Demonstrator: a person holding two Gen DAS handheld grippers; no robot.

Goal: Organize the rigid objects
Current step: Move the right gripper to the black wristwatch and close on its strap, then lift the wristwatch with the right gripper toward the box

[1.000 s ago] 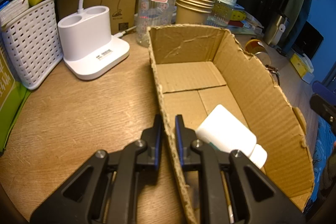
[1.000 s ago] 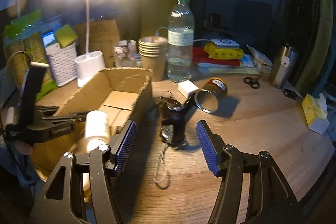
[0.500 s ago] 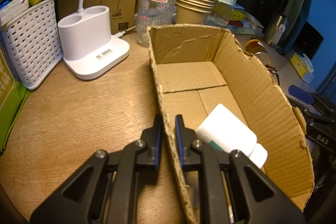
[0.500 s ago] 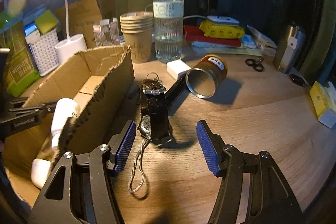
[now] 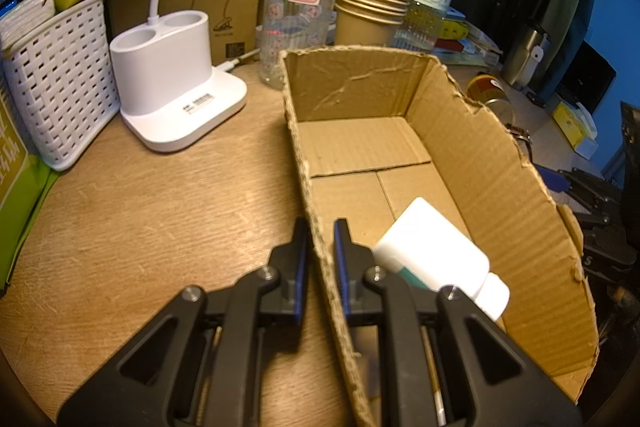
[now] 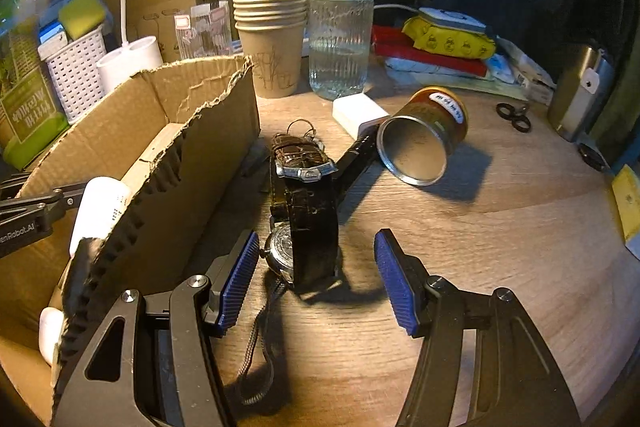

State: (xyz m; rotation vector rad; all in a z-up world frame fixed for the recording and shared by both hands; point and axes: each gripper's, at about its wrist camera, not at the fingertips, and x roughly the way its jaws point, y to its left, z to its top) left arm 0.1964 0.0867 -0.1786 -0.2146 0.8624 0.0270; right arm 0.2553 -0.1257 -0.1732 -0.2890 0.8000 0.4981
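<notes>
My left gripper (image 5: pixel 320 231) is shut on the near left wall of an open cardboard box (image 5: pixel 360 147), one finger outside and one inside. A white bottle (image 5: pixel 436 259) lies on its side in the box; it also shows in the right wrist view (image 6: pixel 100 207). My right gripper (image 6: pixel 316 267) is open and empty, its blue pads (image 6: pixel 236 279) either side of a dark leather-strap wristwatch (image 6: pixel 304 195) standing on the wooden table right of the box (image 6: pixel 160 155). An orange tin can (image 6: pixel 424 139) lies on its side behind the watch, beside a black pen-like item (image 6: pixel 356 159).
At the back stand a white lamp base (image 5: pixel 176 83), a white woven basket (image 5: pixel 60 83), stacked paper cups (image 6: pixel 272 39), a water bottle (image 6: pixel 340 7), a small white block (image 6: pixel 360 113), scissors (image 6: pixel 514 117) and a steel flask (image 6: pixel 580 87). A grey cord (image 6: pixel 256 359) lies by the watch.
My right gripper has moved forward and lower, so the watch now sits between its open fingers. The left gripper and the box have not moved.
</notes>
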